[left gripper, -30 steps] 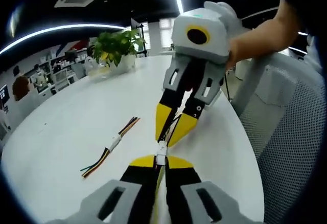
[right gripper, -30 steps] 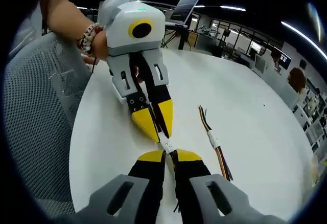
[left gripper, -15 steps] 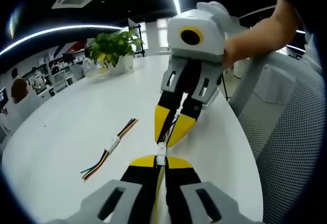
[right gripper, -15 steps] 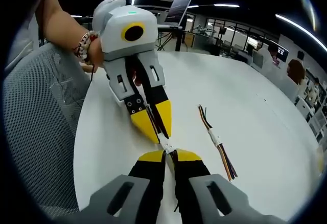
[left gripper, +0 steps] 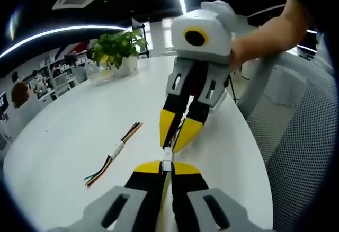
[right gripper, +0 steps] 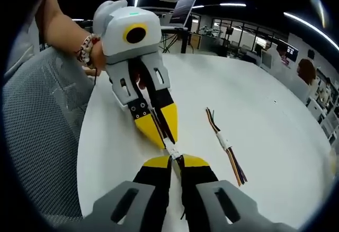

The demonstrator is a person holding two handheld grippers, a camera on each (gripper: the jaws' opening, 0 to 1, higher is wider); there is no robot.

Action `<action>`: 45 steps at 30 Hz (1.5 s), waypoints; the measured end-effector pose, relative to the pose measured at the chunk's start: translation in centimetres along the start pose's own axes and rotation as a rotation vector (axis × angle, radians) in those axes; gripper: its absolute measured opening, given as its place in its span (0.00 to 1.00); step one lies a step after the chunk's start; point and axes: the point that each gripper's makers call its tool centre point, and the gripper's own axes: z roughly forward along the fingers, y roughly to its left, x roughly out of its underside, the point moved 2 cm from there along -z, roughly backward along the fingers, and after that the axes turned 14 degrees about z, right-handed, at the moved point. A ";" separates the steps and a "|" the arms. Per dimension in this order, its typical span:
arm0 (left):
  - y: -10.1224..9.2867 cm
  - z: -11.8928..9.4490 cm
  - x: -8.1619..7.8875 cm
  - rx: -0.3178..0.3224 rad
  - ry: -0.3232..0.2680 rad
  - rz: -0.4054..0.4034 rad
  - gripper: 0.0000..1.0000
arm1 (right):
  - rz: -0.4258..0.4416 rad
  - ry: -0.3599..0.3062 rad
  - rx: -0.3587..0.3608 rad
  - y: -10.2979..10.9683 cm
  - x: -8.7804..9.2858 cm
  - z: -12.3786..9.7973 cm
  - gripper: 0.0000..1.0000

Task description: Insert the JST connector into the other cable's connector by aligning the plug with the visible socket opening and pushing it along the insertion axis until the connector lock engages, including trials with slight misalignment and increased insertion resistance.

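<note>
A: White plastic JST connector (left gripper: 167, 159) sits between the two yellow-tipped grippers, above the round white table (left gripper: 69, 131) near its edge by the grey mesh chair (left gripper: 302, 136). How are the tools set?

B: Left gripper (left gripper: 167, 167) has its jaws narrowed onto one cable's connector; right gripper (right gripper: 175, 160) is pinched onto the other cable, its tips meeting the left's at the white housings (right gripper: 172, 151). Whether the lock has engaged is too small to tell.

A: And the loose item?

B: Multicoloured joined wire pair with a white connector (left gripper: 113, 152) lies well apart, toward the table's middle; a green potted plant (left gripper: 119, 49) stands at the far edge.

A: How should the push be done?

B: Probably by keeping both grippers on one line, so force runs along the insertion axis. If resistance rises, back off slightly and re-square the plug; sideways levering could bend pins.
</note>
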 end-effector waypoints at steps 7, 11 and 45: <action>1.0 -0.4 -0.5 -0.064 -0.017 -0.014 0.02 | 0.009 -0.040 0.025 -0.7 -0.6 -0.4 0.04; 1.2 -0.3 -0.6 -0.076 -0.031 -0.028 0.08 | -0.010 -0.019 0.031 -0.6 -0.3 0.0 0.04; 2.2 -0.5 3.5 -0.124 0.040 -0.241 0.16 | 0.076 -0.031 0.056 -3.6 0.7 1.6 0.14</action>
